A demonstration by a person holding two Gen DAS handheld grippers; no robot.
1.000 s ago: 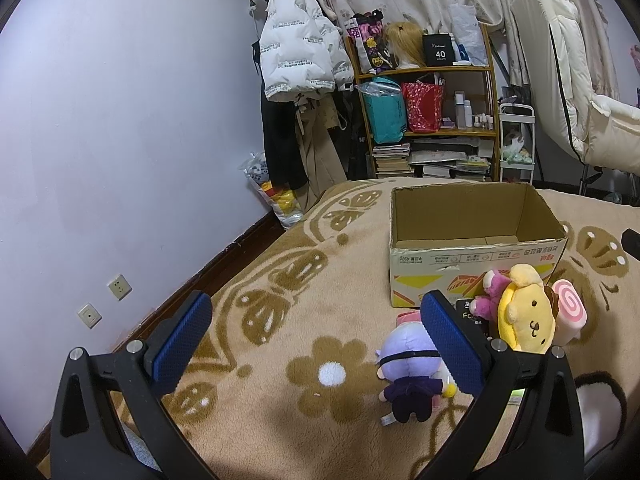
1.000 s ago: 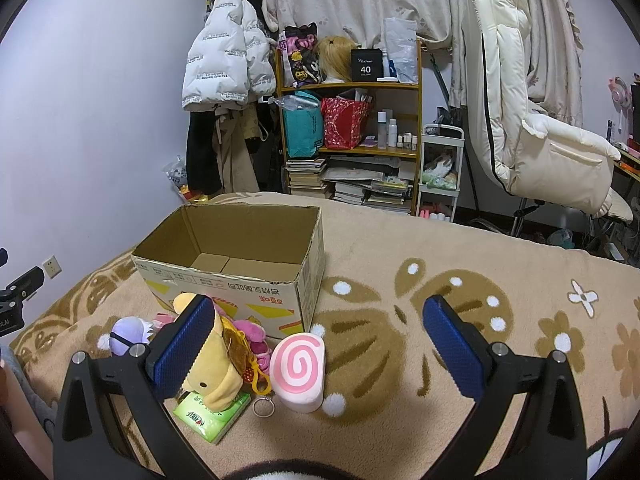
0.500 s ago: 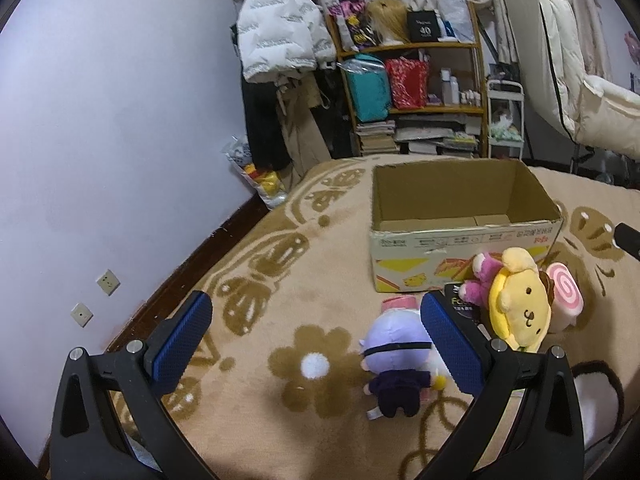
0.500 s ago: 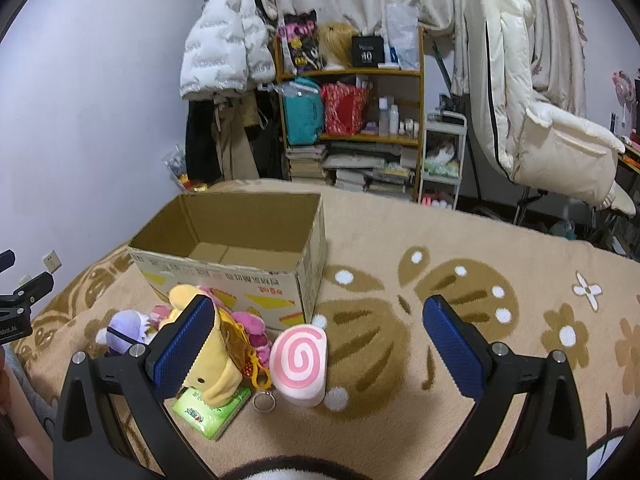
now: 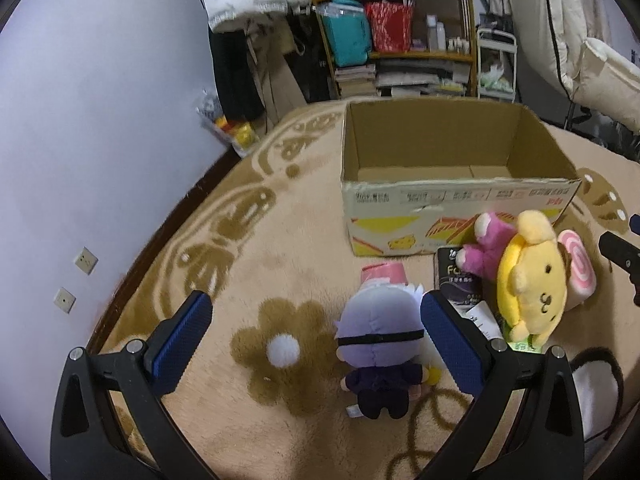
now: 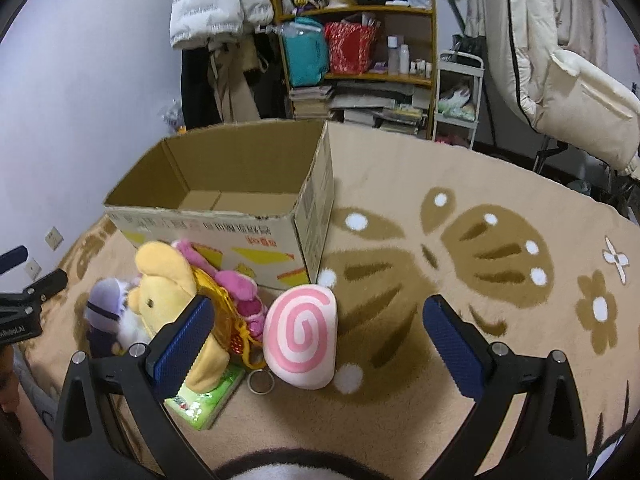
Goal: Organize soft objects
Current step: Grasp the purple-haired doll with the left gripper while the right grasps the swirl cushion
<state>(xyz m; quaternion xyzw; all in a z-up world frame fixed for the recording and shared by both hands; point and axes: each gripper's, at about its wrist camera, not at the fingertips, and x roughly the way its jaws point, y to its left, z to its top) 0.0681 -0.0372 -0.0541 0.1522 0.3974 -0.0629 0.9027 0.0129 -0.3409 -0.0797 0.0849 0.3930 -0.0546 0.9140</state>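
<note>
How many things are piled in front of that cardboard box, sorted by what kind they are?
Plush toys: 4 – purple-haired doll, yellow dog plush, pink bear plush, pink swirl roll cushion.
Packets: 2 – green tissue pack, black packet.
Pink cup-like item, partly hidden: 1.
Total: 7.

yellow dog plush (image 5: 534,284), pink-white swirl cushion (image 6: 302,336), tan brown-flowered carpet (image 5: 280,344)

Background clutter, bedroom
Wooden shelf (image 6: 360,80) with books, teal bag (image 6: 306,58), red bag (image 6: 350,48); white puffer jacket (image 6: 216,4) hanging left; cream chair (image 6: 560,84) right.
</note>
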